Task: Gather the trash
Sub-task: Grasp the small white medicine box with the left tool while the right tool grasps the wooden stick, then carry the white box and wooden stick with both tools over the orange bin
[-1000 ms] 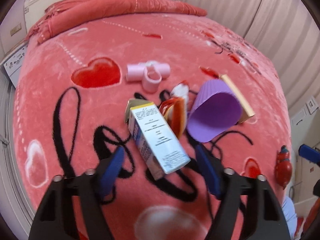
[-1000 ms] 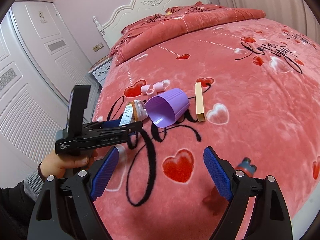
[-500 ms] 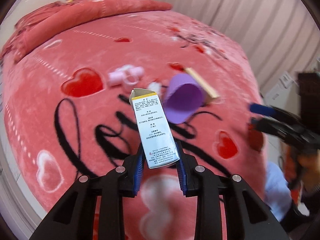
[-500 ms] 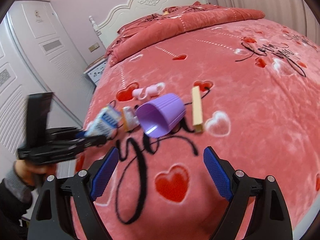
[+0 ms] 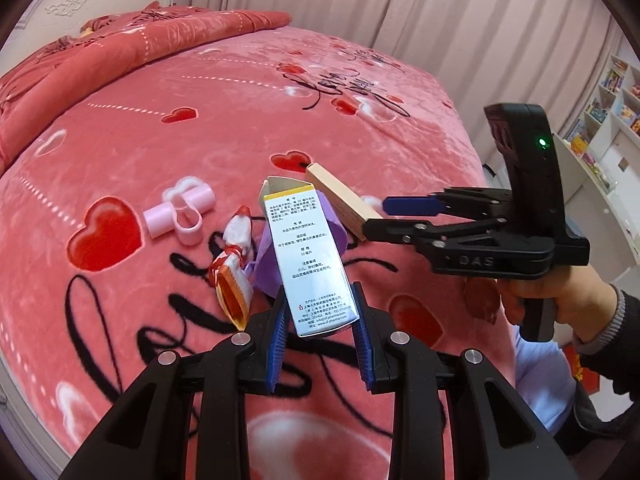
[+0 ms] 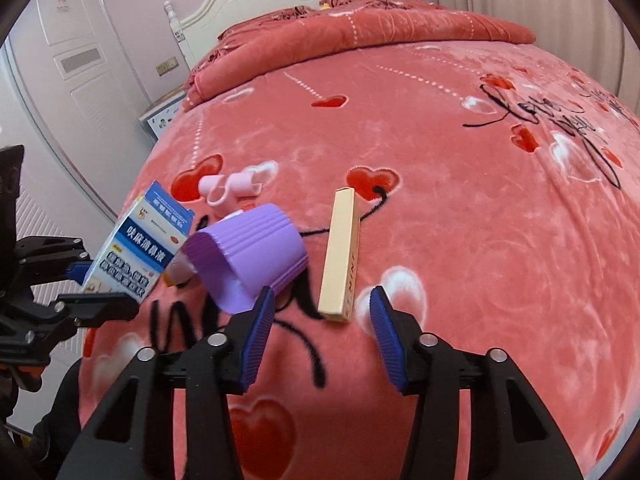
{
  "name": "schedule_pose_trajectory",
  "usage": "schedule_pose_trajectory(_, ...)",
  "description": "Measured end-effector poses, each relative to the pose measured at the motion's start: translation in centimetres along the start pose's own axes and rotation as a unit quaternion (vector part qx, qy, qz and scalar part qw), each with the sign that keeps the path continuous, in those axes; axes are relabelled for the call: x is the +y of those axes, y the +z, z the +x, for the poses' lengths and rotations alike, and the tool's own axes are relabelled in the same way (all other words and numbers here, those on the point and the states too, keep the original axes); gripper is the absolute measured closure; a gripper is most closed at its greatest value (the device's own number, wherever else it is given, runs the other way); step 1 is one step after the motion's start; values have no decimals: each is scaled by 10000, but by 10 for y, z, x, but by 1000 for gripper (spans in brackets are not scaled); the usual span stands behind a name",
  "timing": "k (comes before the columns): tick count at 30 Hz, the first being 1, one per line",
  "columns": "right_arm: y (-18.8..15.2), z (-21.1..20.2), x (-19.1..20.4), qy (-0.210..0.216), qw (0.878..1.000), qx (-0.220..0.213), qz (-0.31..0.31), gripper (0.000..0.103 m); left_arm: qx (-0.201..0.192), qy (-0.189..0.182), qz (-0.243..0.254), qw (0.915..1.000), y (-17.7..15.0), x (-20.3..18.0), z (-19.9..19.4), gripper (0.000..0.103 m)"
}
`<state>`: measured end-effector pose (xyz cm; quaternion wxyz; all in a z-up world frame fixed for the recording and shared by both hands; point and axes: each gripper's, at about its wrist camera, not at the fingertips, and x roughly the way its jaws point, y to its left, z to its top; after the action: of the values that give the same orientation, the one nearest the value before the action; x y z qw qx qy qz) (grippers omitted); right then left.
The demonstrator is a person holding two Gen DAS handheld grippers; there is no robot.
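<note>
The bed (image 6: 460,208), under a red heart-print blanket, carries the trash near its foot edge. A purple ribbed cup (image 6: 252,256) lies on its side there, a long beige mint box (image 6: 340,252) just beside it, pink tubes (image 5: 180,216) and a crumpled wrapper (image 5: 234,276) toward the side edge. The left tool (image 5: 320,336) clenches a white medicine box (image 5: 306,256), held above the blanket. The right tool (image 6: 322,332) is closing, with nothing between its pads, over the mint box's near end.
</note>
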<state>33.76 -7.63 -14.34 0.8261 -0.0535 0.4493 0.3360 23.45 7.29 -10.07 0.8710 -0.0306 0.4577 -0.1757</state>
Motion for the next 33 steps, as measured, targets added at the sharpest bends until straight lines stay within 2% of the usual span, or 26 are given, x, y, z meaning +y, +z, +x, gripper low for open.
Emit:
schedule_pose_trajectory(2, 3, 10, -1, -46, 9999, 75, -61, 74, 39, -17, -11, 10000, 0, 2, 3, 72)
schedule_pose_trajectory(3, 4, 15, -2, -59, 9999, 127, -80, 85, 48, -11, -32, 10000, 0, 3, 6, 72)
schedule_pose_trajectory(4, 3, 19, -2, -78, 9998, 176, -84, 87, 52, -14, -42, 10000, 0, 4, 6, 72)
schedule_pose_trajectory(10, 0, 10, 0, -117, 9997, 112, -177, 89, 77, 15, -23, 10000, -1, 1, 6, 72)
schedule_pose_trajectory(18, -14, -63, 14, 40, 9994, -345, -94, 89, -66, -55, 98, 9999, -7, -21, -20, 72)
schedule_pose_trajectory(26, -58, -141, 47, 265, 9981, -512, -195, 89, -156, -56, 269, 9995, -28, -57, -59, 72)
schedule_pose_trajectory(33, -103, -187, 66, 381, 9973, -624, -57, 89, -153, -58, 432, 9989, -55, -89, -86, 72)
